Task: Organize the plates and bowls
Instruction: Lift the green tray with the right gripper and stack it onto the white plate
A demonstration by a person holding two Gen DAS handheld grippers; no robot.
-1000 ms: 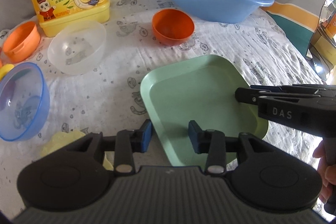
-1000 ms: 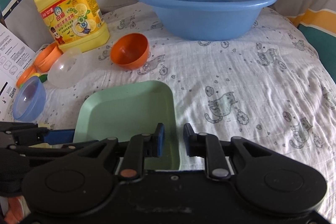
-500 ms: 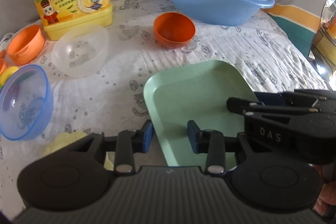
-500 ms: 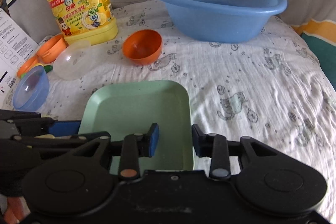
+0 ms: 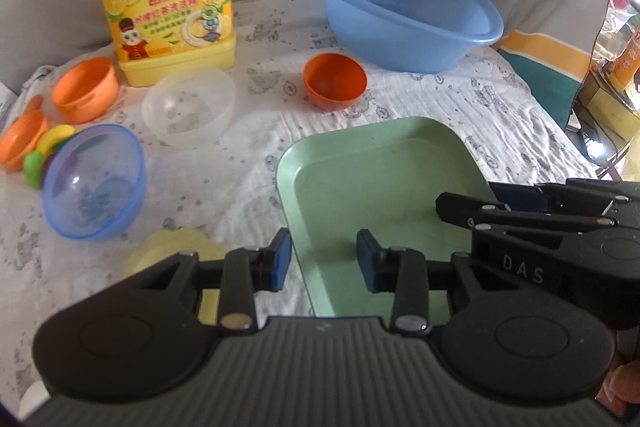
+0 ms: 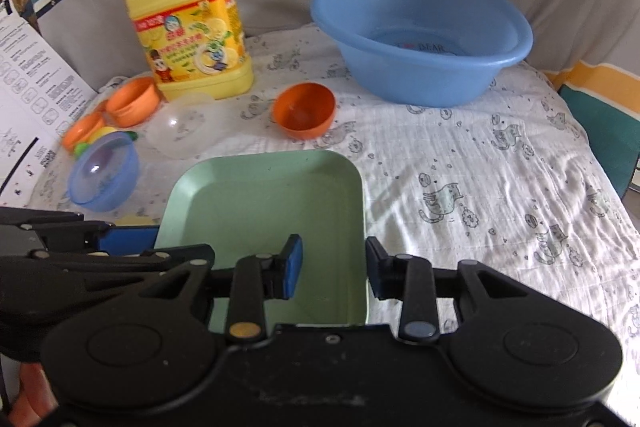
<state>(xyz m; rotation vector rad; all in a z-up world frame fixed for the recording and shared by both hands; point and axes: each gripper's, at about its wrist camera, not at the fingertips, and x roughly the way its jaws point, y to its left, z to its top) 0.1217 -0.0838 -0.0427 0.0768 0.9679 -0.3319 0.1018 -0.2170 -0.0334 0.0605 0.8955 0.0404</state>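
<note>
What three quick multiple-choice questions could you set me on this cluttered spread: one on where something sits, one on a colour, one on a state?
1. Where is the small orange bowl?
A. inside the blue basin
B. on the cloth between the basin and the green tray
C. on the green tray

2. What colour is the pump bottle?
A. yellow
B. white
C. red

3. How does the left hand-held gripper stand?
A. clamped on the clear bowl
B. holding a spoon
C. jaws apart over the tray's near left edge, pressing on nothing

Answers:
1 B, it rests on the cloth, in front of the blue basin and beyond the green tray.
2 A, the body is yellow, the pump orange.
3 C, a clear gap shows between the blue pads.
</note>
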